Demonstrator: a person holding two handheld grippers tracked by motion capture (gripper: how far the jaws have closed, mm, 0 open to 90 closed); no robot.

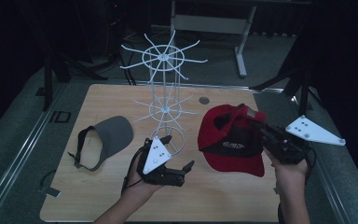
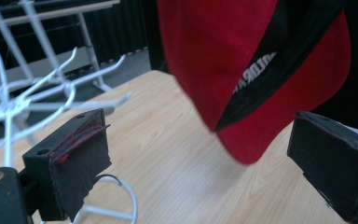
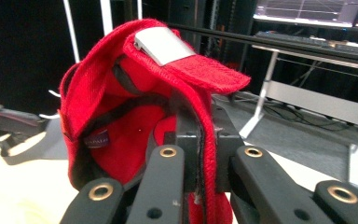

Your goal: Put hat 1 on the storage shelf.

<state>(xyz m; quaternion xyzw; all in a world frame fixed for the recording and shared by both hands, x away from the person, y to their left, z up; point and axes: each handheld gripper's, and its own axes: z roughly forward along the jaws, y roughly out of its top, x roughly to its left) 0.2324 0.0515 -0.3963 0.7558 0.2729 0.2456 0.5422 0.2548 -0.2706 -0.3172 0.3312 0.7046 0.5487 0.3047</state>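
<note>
Red cap (image 1: 230,140) pinched in your right gripper (image 1: 265,133) jaws; left gripper (image 1: 179,154) jaws spread, empty. White wire rack (image 1: 164,100) beside; grey visor (image 1: 105,140) apart on counter (image 1: 214,200). Cap logo partly hidden.

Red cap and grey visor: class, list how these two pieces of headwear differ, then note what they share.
The red cap has a full crown; the grey visor is an open band with a brim. The red cap is lifted, clamped in the right gripper; the grey visor lies on the table, untouched. Both have a brim and sit near the white rack.
</note>
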